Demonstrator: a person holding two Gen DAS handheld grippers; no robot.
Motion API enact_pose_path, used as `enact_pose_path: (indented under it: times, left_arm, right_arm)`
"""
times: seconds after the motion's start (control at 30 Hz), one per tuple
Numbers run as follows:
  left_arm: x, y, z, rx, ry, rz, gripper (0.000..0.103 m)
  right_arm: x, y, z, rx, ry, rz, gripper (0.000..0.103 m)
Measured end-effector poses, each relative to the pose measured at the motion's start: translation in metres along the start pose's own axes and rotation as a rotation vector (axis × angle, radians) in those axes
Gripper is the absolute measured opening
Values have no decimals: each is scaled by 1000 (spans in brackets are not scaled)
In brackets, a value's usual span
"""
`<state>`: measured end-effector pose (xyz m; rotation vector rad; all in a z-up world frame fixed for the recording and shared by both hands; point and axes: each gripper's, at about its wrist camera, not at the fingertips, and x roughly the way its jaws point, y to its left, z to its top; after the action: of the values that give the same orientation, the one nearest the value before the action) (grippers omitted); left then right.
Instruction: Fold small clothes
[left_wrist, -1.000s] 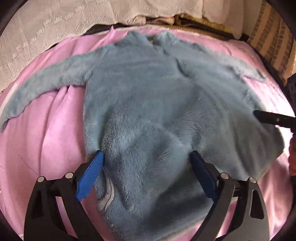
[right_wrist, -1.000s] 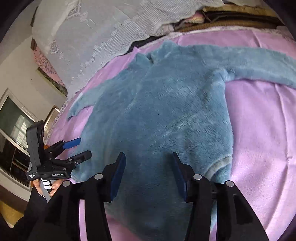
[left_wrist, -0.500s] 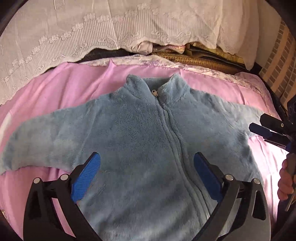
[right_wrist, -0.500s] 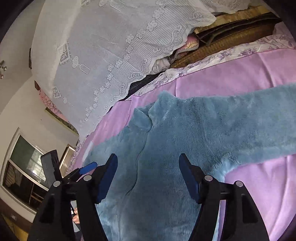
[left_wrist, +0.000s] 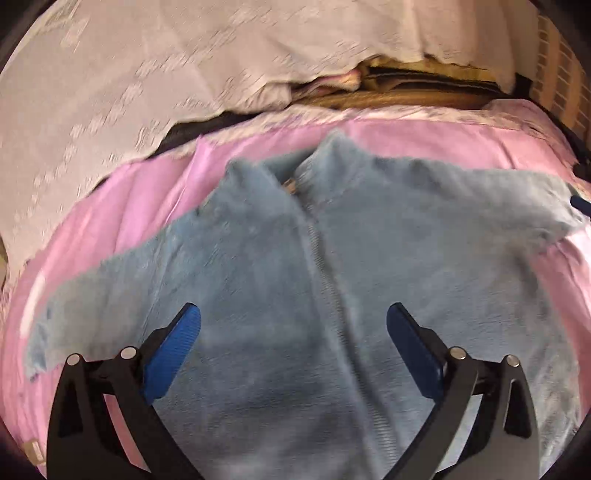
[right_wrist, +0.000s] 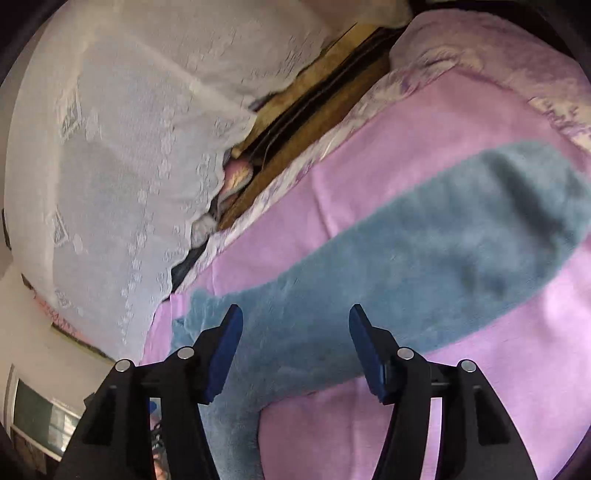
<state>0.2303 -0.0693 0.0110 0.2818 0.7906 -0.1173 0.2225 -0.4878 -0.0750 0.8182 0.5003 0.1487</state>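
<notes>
Sweater now farther off, hem cropped

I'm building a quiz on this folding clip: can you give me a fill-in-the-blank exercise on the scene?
1. The blue fleece jacket lies spread on a ____ sheet.
2. Its front closes with a ____.
3. Both sleeves lie stretched ____ from the body.
4. Neither gripper holds ____.

Missing words: pink; zipper; out; anything
</notes>
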Motion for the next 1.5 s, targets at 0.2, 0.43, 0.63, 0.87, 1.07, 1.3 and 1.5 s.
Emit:
enact_pose_path:
  times: [0.2, 0.43, 0.63, 0.87, 1.07, 1.3, 1.5]
  left_arm:
    - [-32, -131, 37, 225, -152, -36, 98]
    - [6, -243, 35, 355, -165, -42, 98]
    - [36, -266, 37, 406, -96, -8, 98]
    - [46, -255, 42, 339, -36, -131, 77]
    - [39, -235, 46, 241, -60, -264, 66]
    - [33, -190, 60, 7, -80, -462, 75]
    - [44, -161, 67, -138, -32, -515, 75]
  right_arm:
    - [-59, -88, 24, 248, -205, -207, 75]
    - [-33, -112, 23, 319, -160, -133, 74]
    - [-14, -116, 24, 315, -158, -105, 42]
    - [-20, -124, 19, 371, -194, -61, 13]
    - [-23, -71, 22, 178, -194, -58, 13]
    - [-16, 8, 5, -64, -147, -25, 13]
    - [-7, 70, -26, -232, -70, 39, 13]
